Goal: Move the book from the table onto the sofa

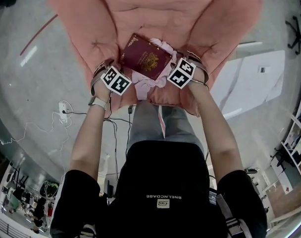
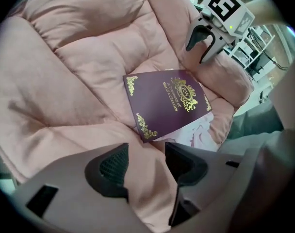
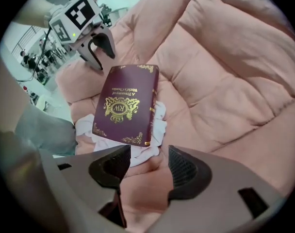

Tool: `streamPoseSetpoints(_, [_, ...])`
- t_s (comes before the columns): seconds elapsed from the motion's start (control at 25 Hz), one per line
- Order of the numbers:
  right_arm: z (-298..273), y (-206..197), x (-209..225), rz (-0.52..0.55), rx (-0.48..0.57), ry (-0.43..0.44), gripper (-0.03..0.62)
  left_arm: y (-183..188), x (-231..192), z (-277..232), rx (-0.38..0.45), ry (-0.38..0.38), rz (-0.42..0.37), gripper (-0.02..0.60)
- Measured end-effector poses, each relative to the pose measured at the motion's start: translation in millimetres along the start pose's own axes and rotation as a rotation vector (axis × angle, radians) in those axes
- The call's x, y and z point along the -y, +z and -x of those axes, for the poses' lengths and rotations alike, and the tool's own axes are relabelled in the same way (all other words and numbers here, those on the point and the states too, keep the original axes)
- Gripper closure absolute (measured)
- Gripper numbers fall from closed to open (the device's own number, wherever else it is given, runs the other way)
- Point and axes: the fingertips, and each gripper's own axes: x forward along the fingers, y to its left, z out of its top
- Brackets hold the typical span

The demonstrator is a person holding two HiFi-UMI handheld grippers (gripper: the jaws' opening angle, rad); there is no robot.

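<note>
Maroon book (image 1: 144, 56) seen lying on white cloth (image 1: 148, 84) in pink sofa (image 1: 155, 9) seat. Left gripper (image 2: 146, 152) and right gripper (image 3: 148, 154) held open, empty.

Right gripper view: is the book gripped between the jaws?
No. The book lies free on the sofa ahead of the jaws, which stand apart with nothing between them.

- We find a maroon book (image 1: 144, 56) with gold ornament lying flat on the seat of the pink sofa (image 1: 91, 29), its near edge over a pale crumpled cloth (image 1: 146, 85).
- We note the left gripper (image 1: 113, 78) and right gripper (image 1: 182, 72) flanking the book's near end.
- We record a white power strip (image 1: 64, 110) with cables on the grey floor (image 1: 22, 83), and a white table (image 1: 254, 78) to the right of the sofa.
</note>
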Motion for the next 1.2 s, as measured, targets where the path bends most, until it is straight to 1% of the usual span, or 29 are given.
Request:
streamPoseSetpoints(0.08, [18.8, 6.5, 5.4, -0.016, 0.031, -0.006, 0.332, 2.6, -6.9, 17.0, 0.022, 0.015, 0.037, 0.336])
streamPoseSetpoints(0.16, [43.9, 11.2, 6.3, -0.050, 0.077, -0.008, 0.332, 9.7, -6.2, 41.4, 0.072, 0.011, 0.078, 0.336])
streamPoseSetpoints(0.28, [83.5, 18.3, 10.6, -0.152, 0.179, -0.005, 0.332, 26.0, 1.6, 76.5, 0.166, -0.031, 0.166, 0.336])
streamPoseSetpoints(0.44, [138.0, 32.9, 21.4, -0.313, 0.355, 0.004, 0.346, 58.8, 11.0, 127.9, 0.323, -0.110, 0.294, 0.350])
streamPoseSetpoints(0.52, [171.6, 41.4, 25.2, -0.364, 0.452, -0.005, 0.369, 79.7, 13.8, 162.8, 0.419, -0.132, 0.333, 0.371])
streamPoseSetpoints(0.56, [188.5, 45.0, 26.6, -0.379, 0.496, -0.012, 0.389, 90.3, 15.2, 181.3, 0.467, -0.139, 0.346, 0.392])
streamPoseSetpoints(0.64, [221.3, 50.0, 26.7, -0.394, 0.568, -0.030, 0.415, 109.1, 20.3, 217.4, 0.553, -0.146, 0.358, 0.450])
streamPoseSetpoints(0.68, [237.8, 51.8, 25.9, -0.401, 0.600, -0.040, 0.430, 117.2, 24.1, 234.2, 0.587, -0.146, 0.351, 0.475])
streamPoseSetpoints(0.8, [289.7, 56.3, 23.7, -0.455, 0.711, -0.056, 0.484, 140.2, 39.2, 281.4, 0.675, -0.160, 0.299, 0.519])
streamPoseSetpoints(0.88, [323.7, 56.6, 20.2, -0.503, 0.782, -0.058, 0.520, 153.1, 51.2, 313.6, 0.739, -0.196, 0.283, 0.539])
streamPoseSetpoints(0.96, [355.2, 54.9, 15.7, -0.527, 0.836, -0.065, 0.533, 164.6, 62.8, 348.9, 0.818, -0.245, 0.300, 0.565])
streamPoseSetpoints(1.08, [399.8, 52.3, 15.3, -0.532, 0.900, -0.090, 0.537, 185.8, 75.4, 405.1, 0.955, -0.322, 0.323, 0.566])
streamPoseSetpoints(1.2, [446.8, 53.1, 18.7, -0.562, 0.998, -0.099, 0.539, 202.9, 79.3, 452.8, 1.061, -0.352, 0.321, 0.566])
